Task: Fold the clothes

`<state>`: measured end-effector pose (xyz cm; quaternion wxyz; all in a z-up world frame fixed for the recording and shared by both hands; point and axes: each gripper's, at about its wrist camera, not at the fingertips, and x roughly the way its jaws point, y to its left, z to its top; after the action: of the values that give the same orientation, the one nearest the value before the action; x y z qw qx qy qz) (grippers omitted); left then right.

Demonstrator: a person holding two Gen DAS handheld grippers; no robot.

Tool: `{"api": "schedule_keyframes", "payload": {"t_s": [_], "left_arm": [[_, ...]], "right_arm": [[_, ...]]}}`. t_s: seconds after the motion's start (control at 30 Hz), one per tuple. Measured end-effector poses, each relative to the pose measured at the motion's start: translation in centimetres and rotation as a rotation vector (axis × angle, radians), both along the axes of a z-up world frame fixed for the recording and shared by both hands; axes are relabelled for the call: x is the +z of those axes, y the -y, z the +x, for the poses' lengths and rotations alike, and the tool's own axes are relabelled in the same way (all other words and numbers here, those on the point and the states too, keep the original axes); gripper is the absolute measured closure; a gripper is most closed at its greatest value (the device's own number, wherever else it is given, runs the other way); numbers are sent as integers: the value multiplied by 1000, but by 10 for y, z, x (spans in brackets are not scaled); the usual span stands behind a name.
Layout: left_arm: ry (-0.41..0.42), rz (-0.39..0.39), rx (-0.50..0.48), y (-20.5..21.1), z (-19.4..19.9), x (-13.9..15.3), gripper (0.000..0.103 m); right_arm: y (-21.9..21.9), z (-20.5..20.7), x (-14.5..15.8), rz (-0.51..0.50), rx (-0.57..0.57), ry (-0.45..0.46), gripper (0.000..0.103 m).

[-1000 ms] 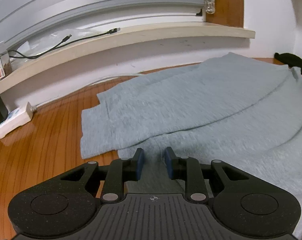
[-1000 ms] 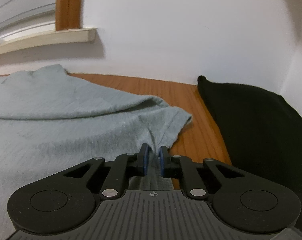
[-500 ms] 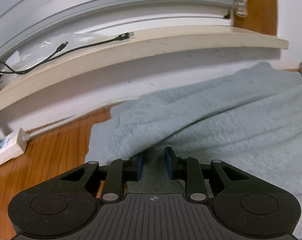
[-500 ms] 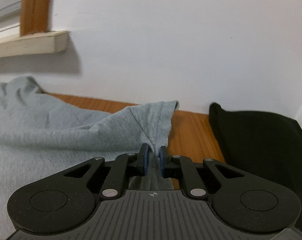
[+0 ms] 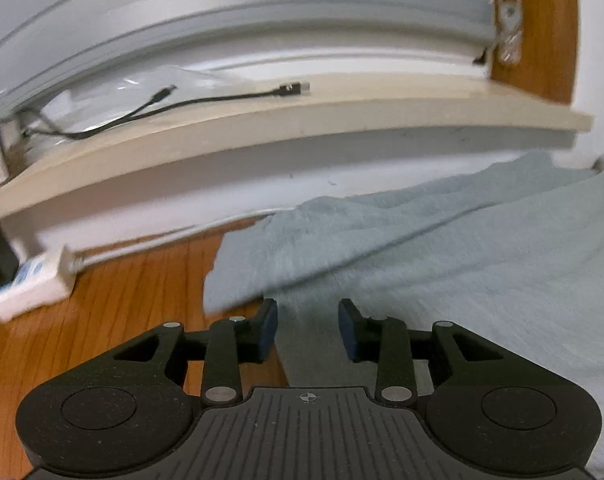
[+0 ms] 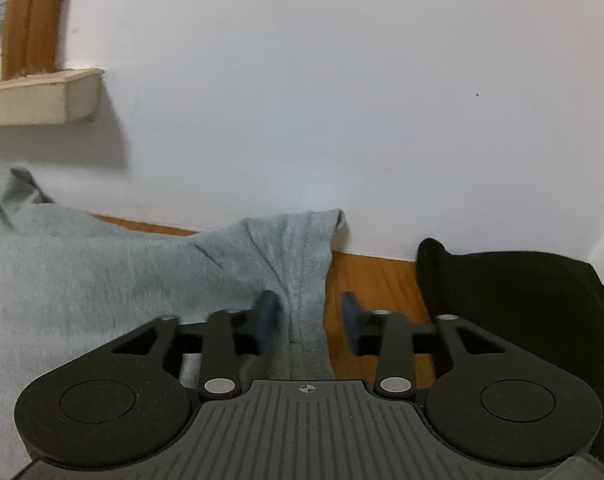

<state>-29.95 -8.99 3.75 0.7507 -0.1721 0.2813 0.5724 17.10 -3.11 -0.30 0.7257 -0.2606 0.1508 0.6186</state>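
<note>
On the wooden tabletop (image 5: pixel 114 312), against the wall below a pale sill (image 5: pixel 262 128), lies the grey-green garment (image 5: pixel 442 256), folded over itself. The left gripper (image 5: pixel 307 326) has just been opening, its jaws spread with cloth between them but unpinched. The right gripper (image 6: pixel 308 322) has likewise just opened around the garment's corner, with a black cloth (image 6: pixel 514 300) near.

Soft, even indoor light, fairly bright, no glare. Both fisheye views bent straight lines hard: the window sill (image 5: pixel 286 124) arced and the corners went black. Left view was motion-smeared on the sill, the blinds (image 5: pixel 238 12) and the grey garment (image 5: pixel 442 248). Right view was sharper; the sill end (image 6: pixel 68 96) threw a soft shadow down-right onto the white wall (image 6: pixel 342 92). The black cloth (image 6: pixel 514 300) showed no detail.
</note>
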Motion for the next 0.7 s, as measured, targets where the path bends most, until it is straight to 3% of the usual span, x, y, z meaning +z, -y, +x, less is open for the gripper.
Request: {"api": "schedule_keyframes", "payload": {"t_s": [0.07, 0.3, 0.57, 0.63, 0.67, 0.7], "left_arm": [[30, 3, -4, 25, -9, 5, 59], [71, -40, -67, 118, -14, 6, 59], [73, -83, -91, 176, -9, -9, 52], [72, -92, -83, 181, -11, -15, 70], [72, -94, -83, 183, -12, -17, 89], [64, -95, -79, 186, -15, -15, 100]], "right_arm": [[14, -2, 3, 14, -1, -6, 45], [79, -31, 8, -9, 127, -14, 31], [110, -59, 0, 3, 169, 50, 21], [108, -56, 0, -1, 159, 36, 18], [106, -53, -1, -2, 154, 25, 18], [105, -51, -1, -5, 149, 13, 17]]}}
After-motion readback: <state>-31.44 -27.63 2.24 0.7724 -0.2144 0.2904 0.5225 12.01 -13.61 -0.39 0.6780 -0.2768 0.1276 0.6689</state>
